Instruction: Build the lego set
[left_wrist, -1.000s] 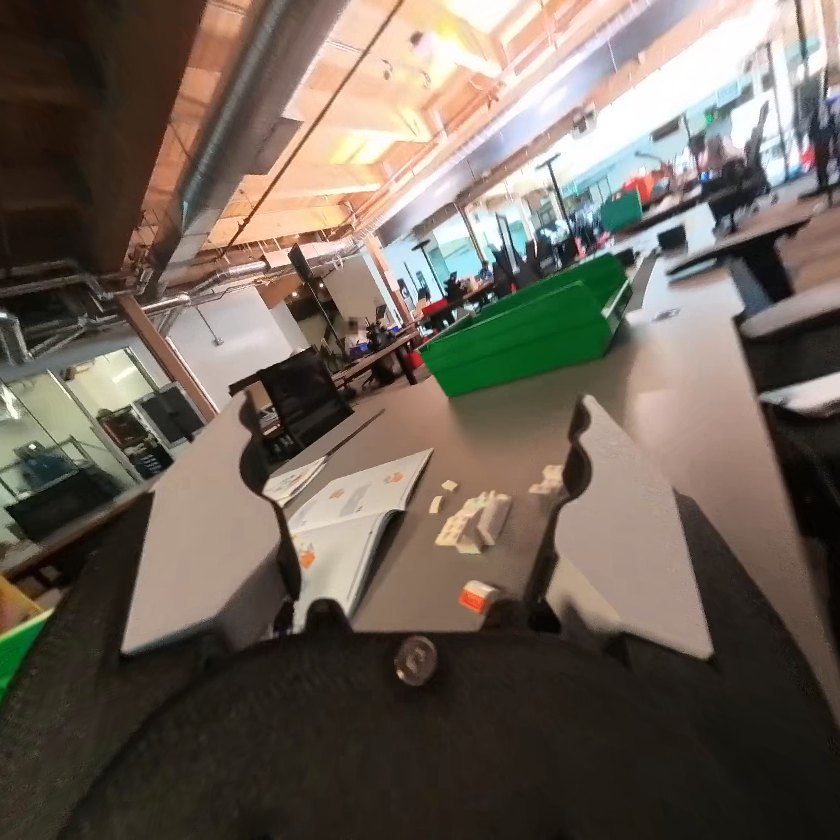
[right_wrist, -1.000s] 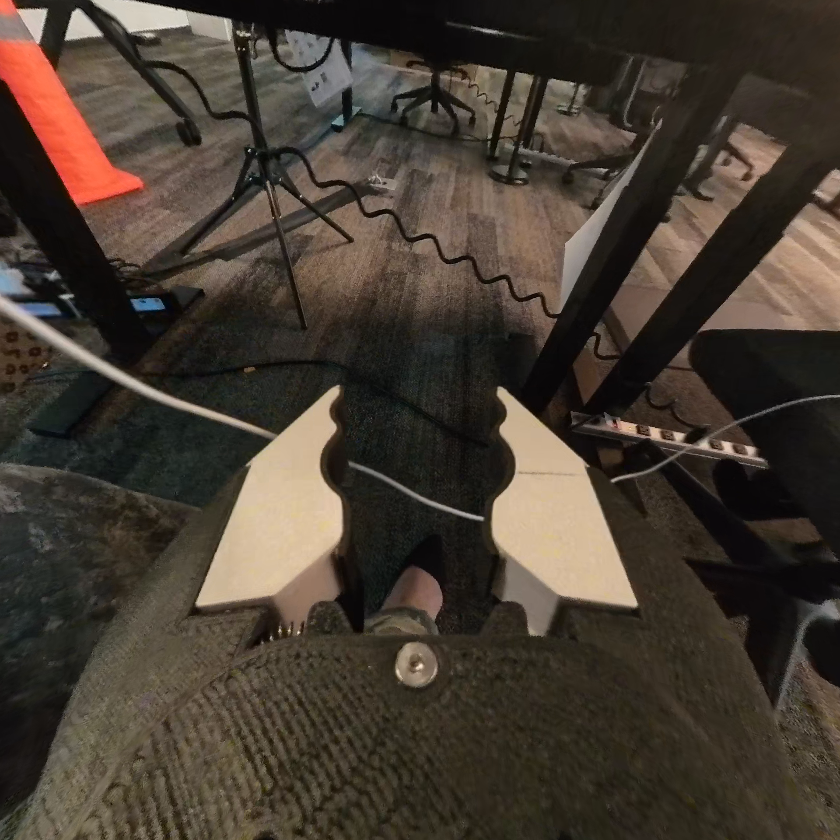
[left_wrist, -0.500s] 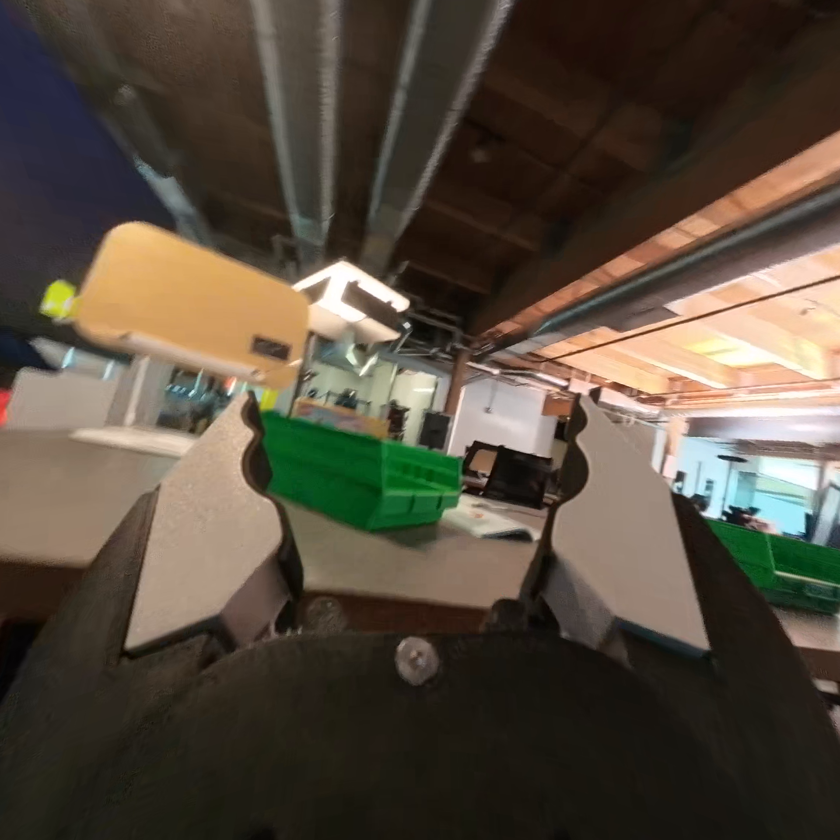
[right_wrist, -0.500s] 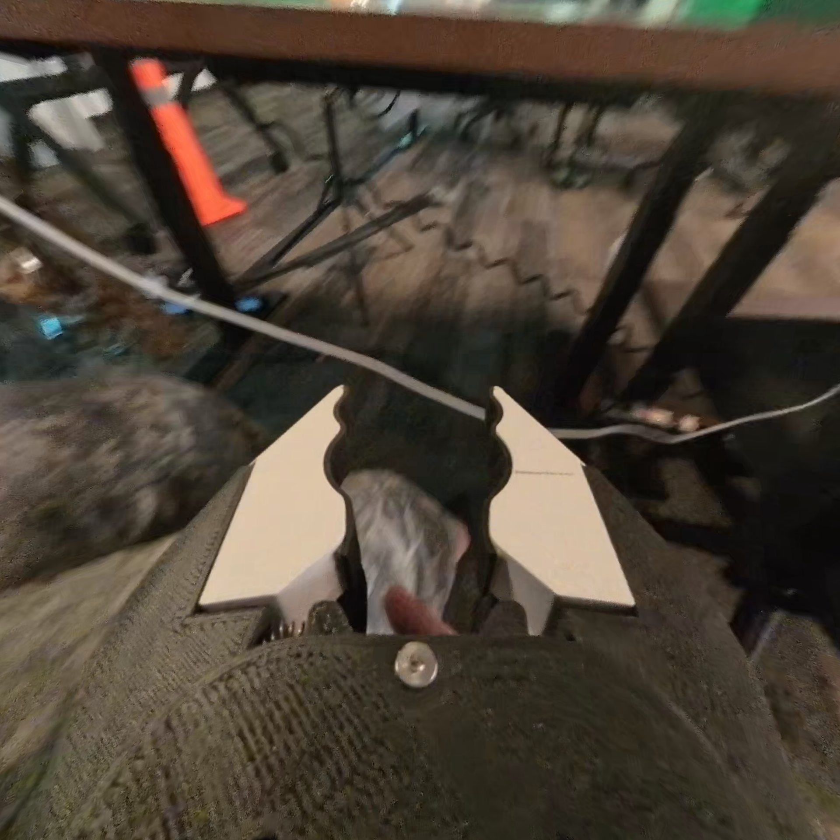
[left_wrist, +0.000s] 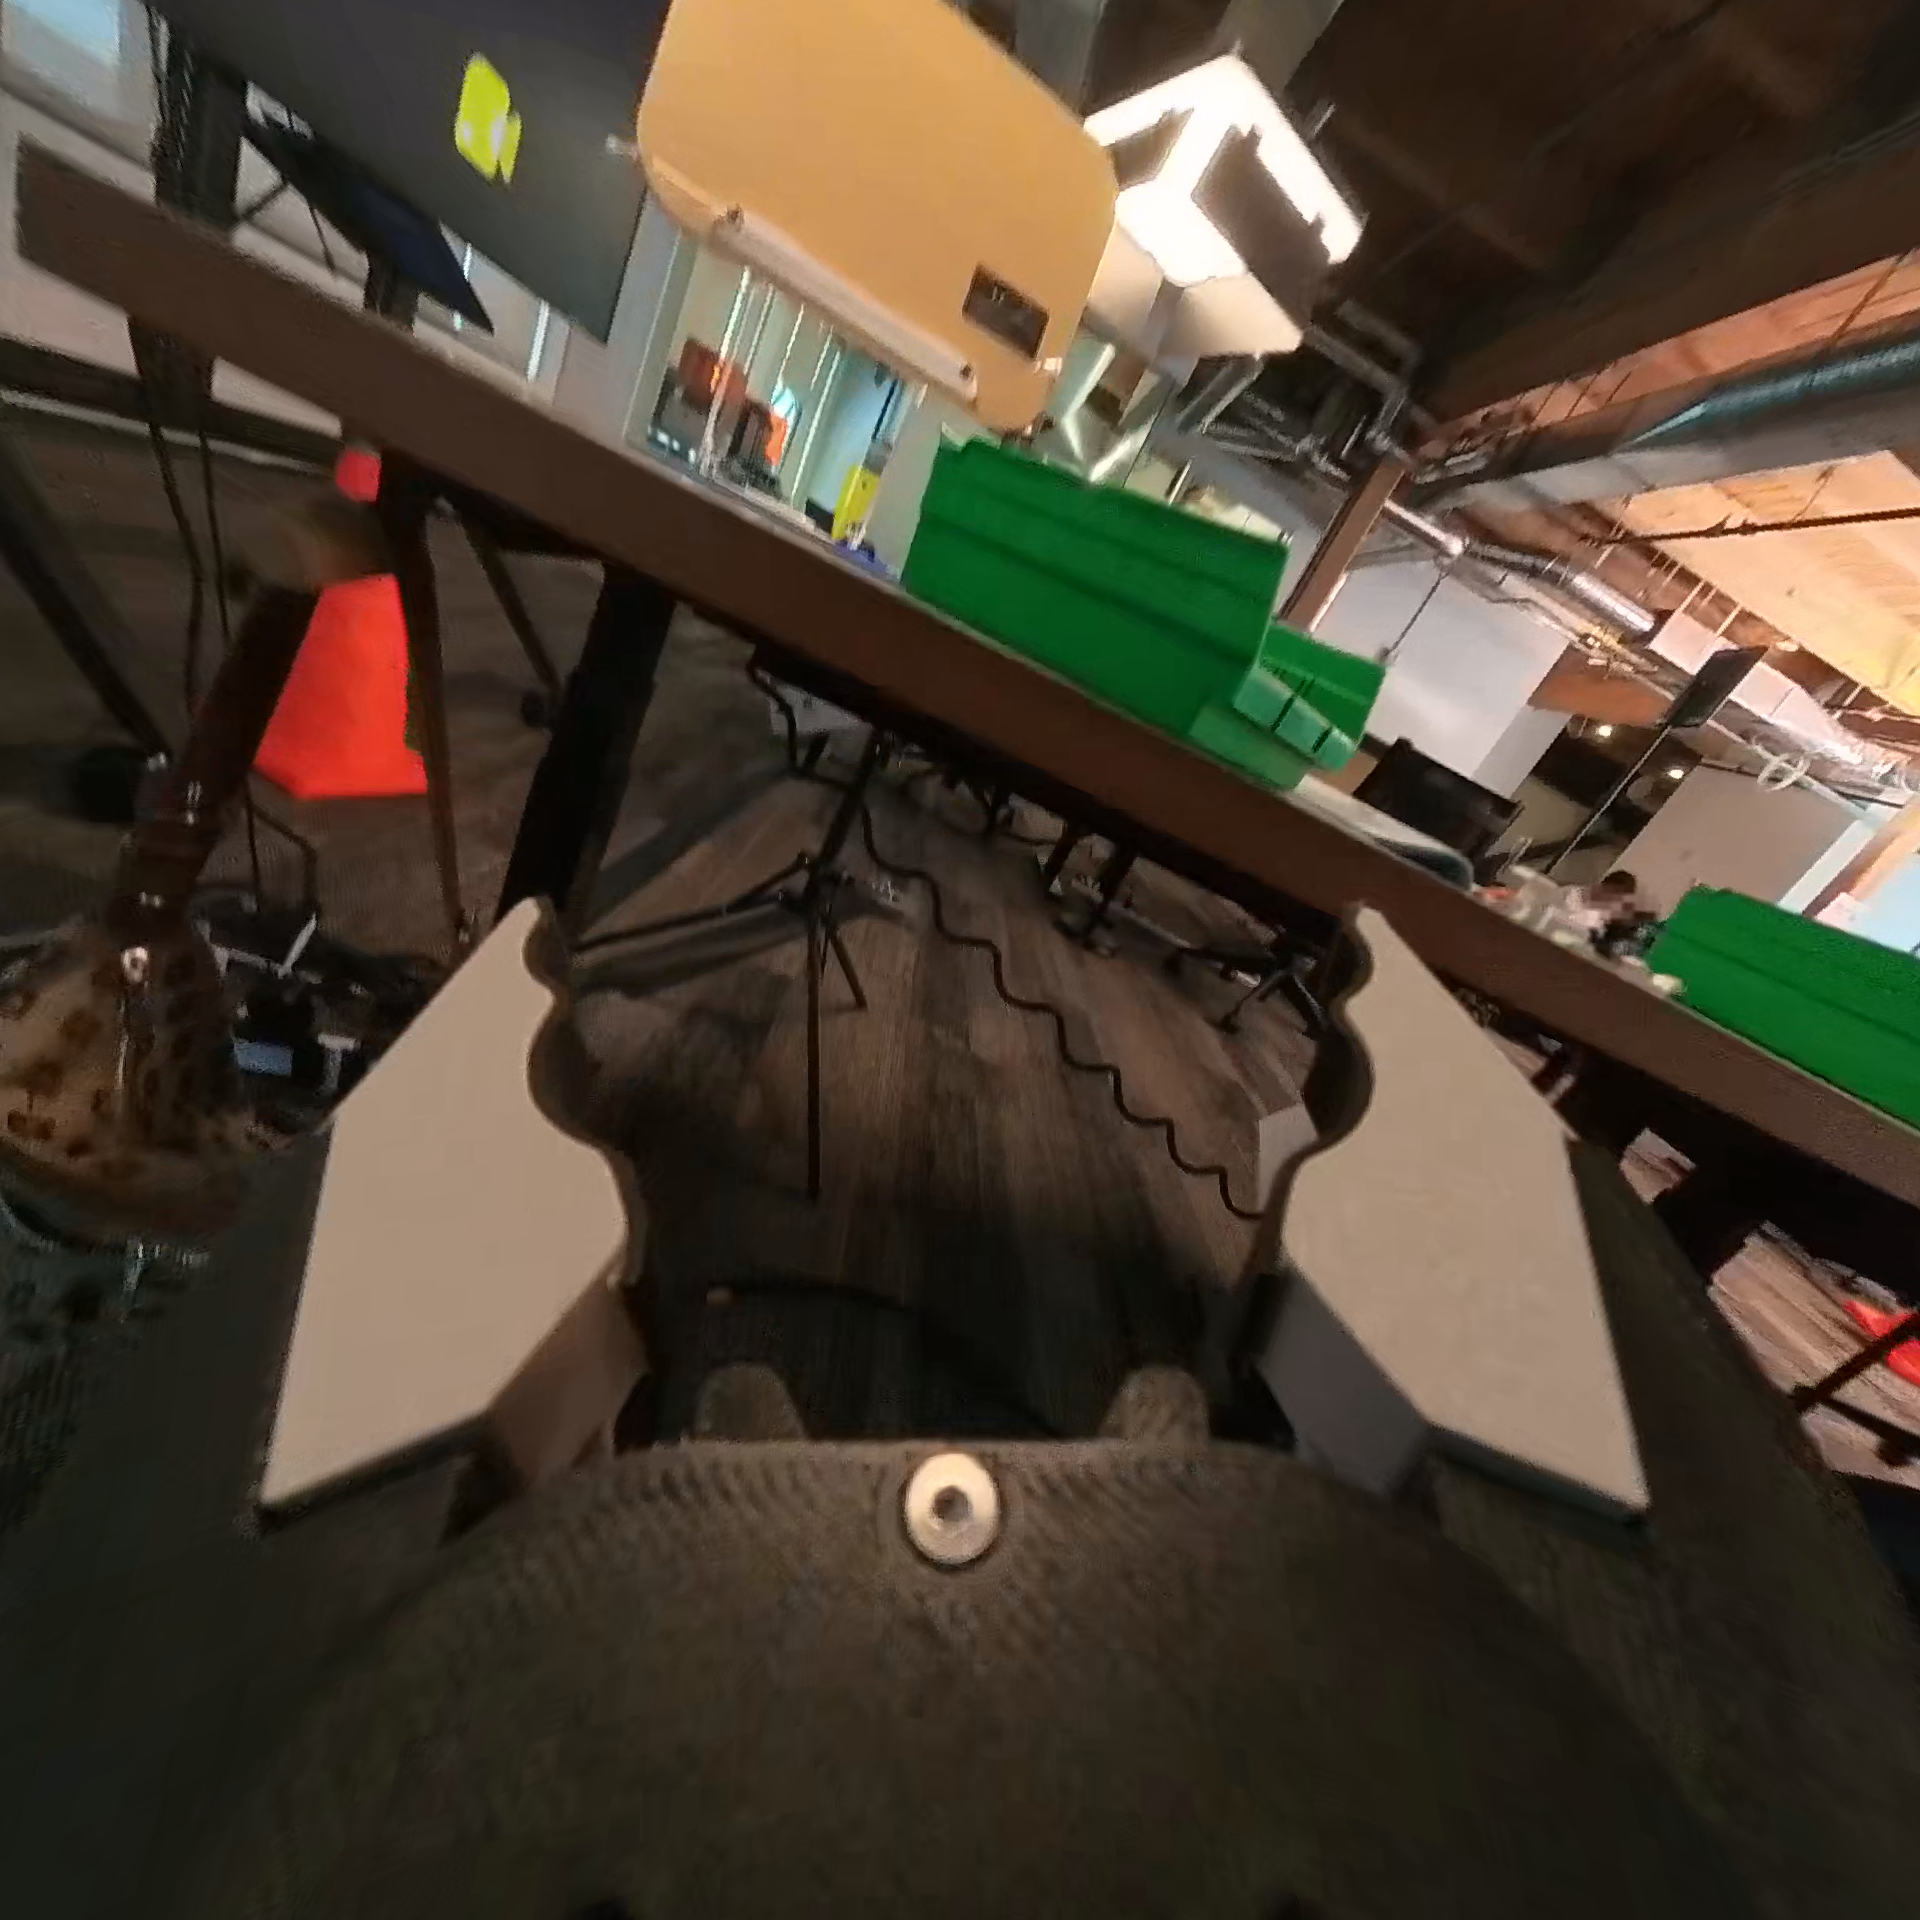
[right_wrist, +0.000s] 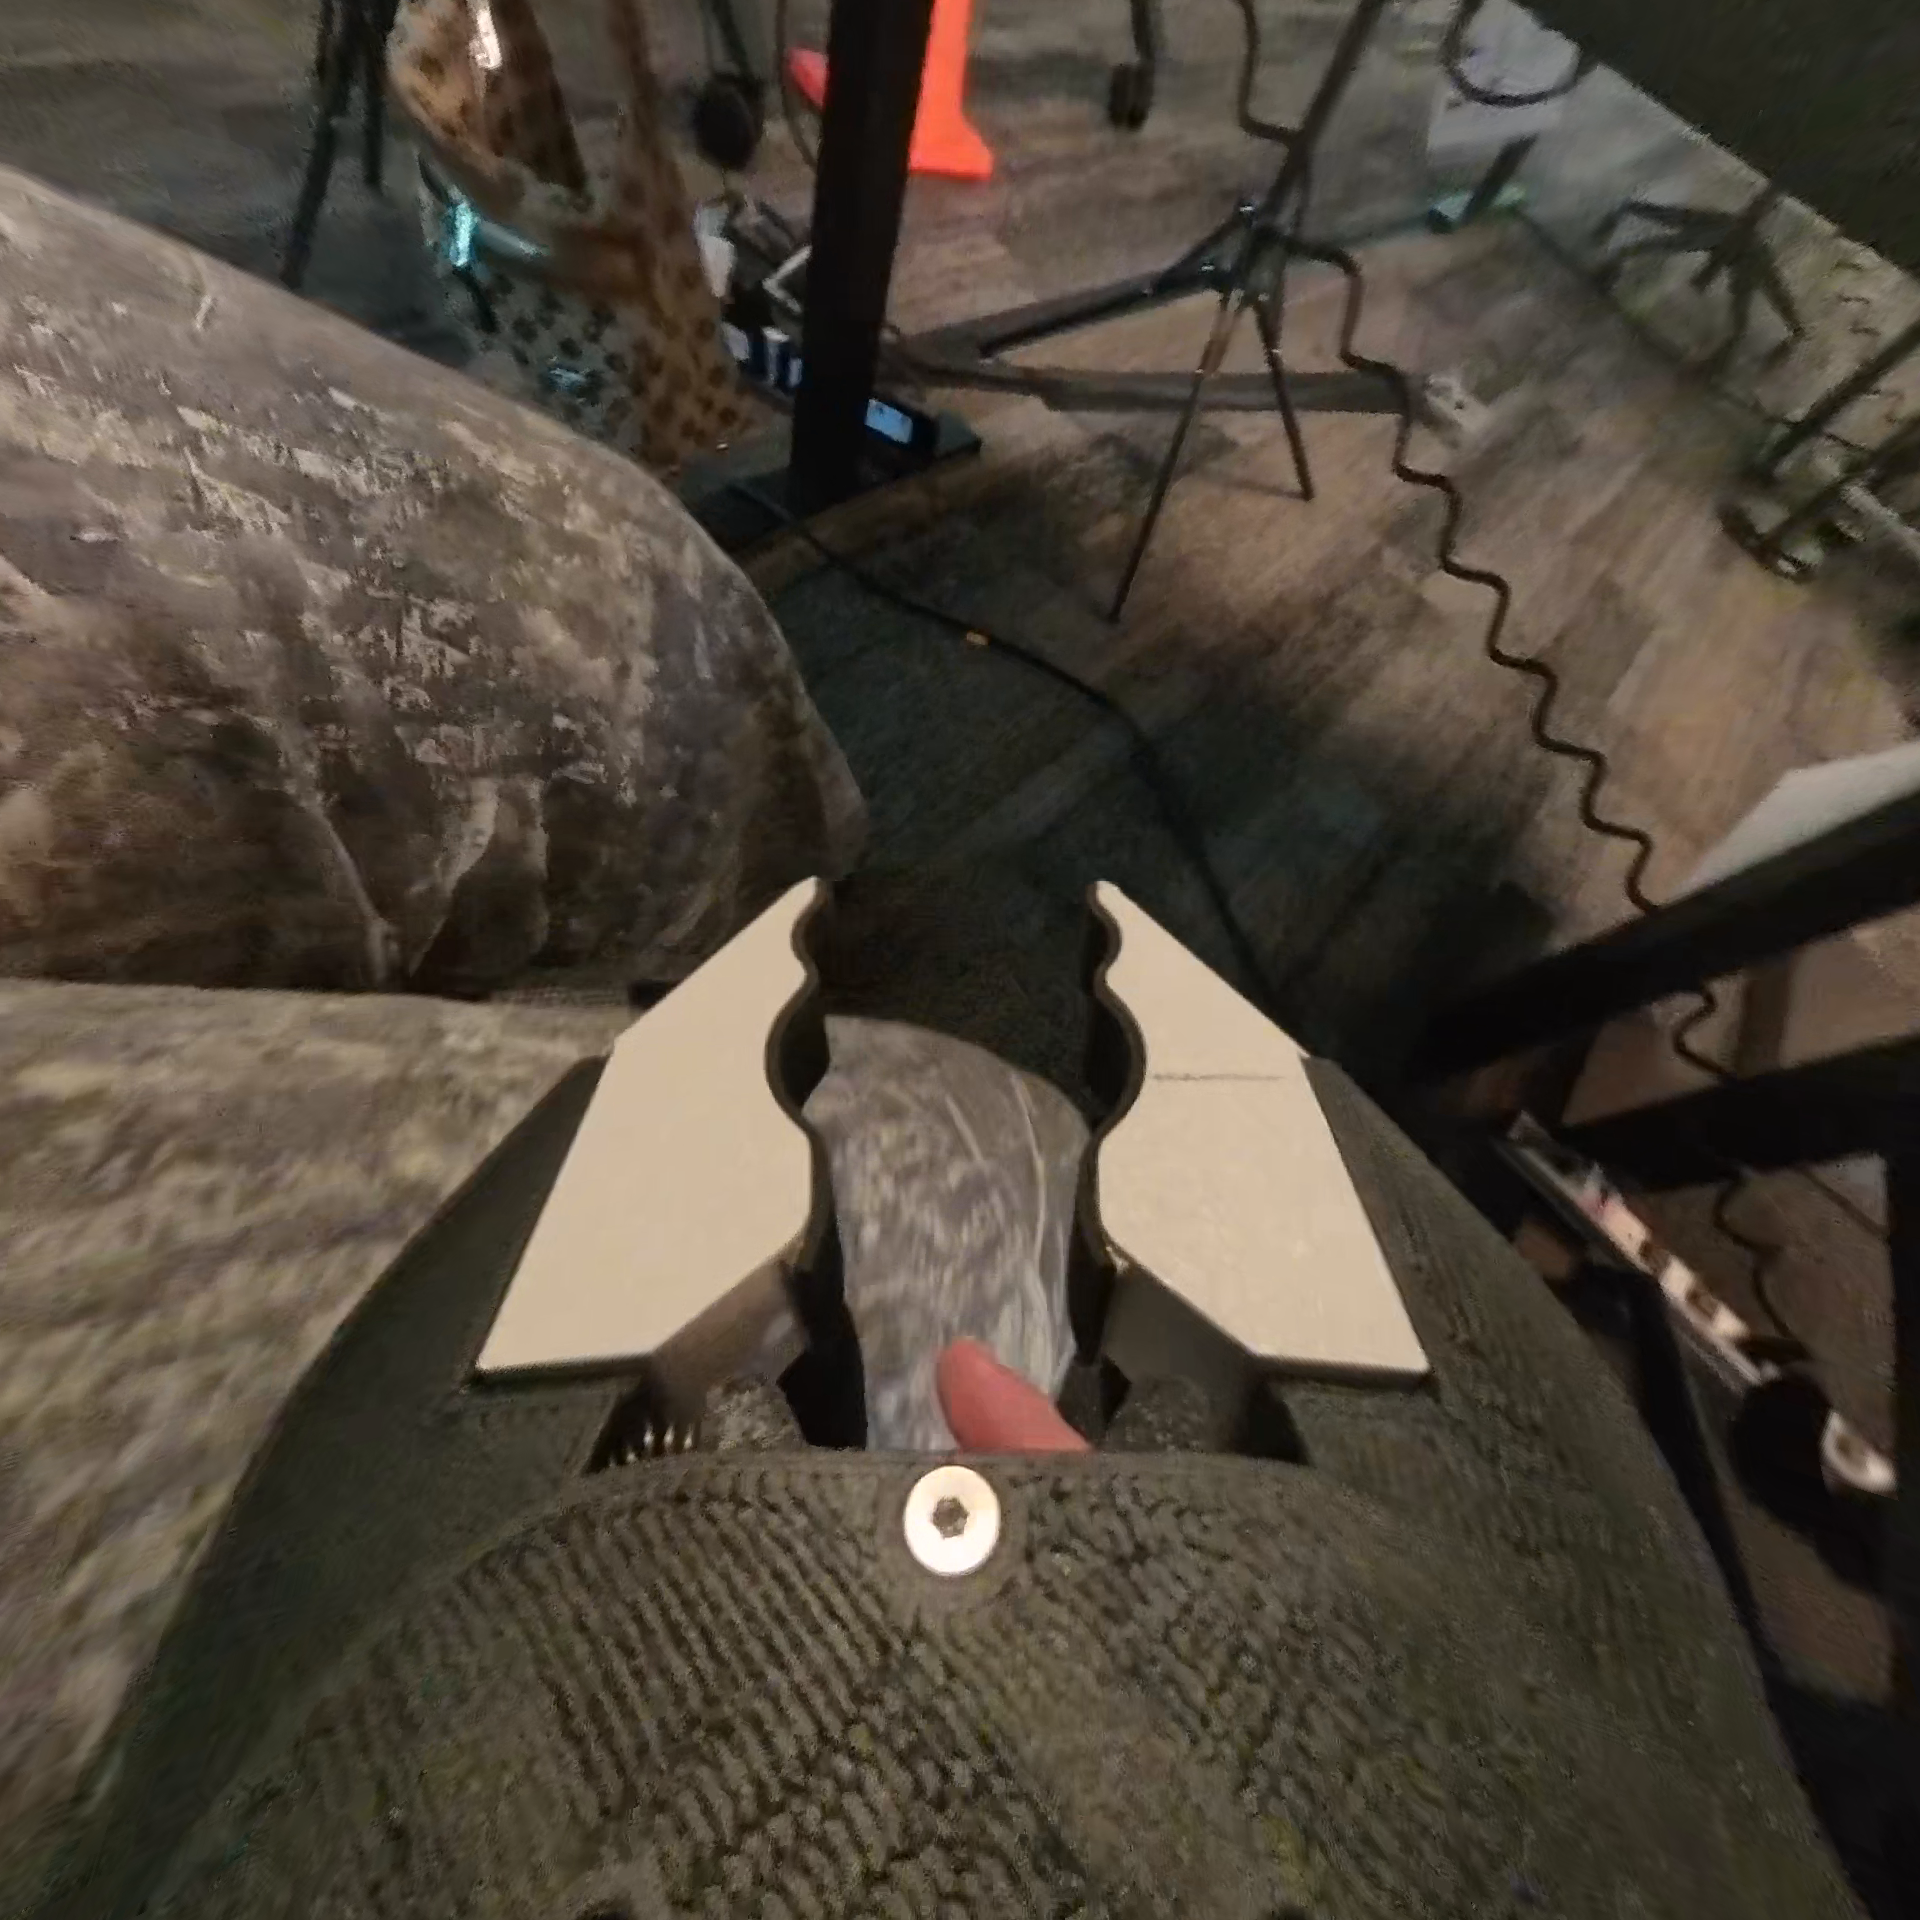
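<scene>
Bins (left_wrist: 1091, 592) show only leftward; left tongs (left_wrist: 945, 971) gape, right tongs (right_wrist: 956, 914) empty, parted.

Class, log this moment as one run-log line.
left hand-held gripper: open, empty, below table | right hand-held gripper: open, empty, over floor | lego: unseen

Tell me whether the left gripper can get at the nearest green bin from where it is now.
Probably not. The left gripper sits open below the table edge, aimed at the floor; the green bin stands on top, beyond that edge.
</scene>
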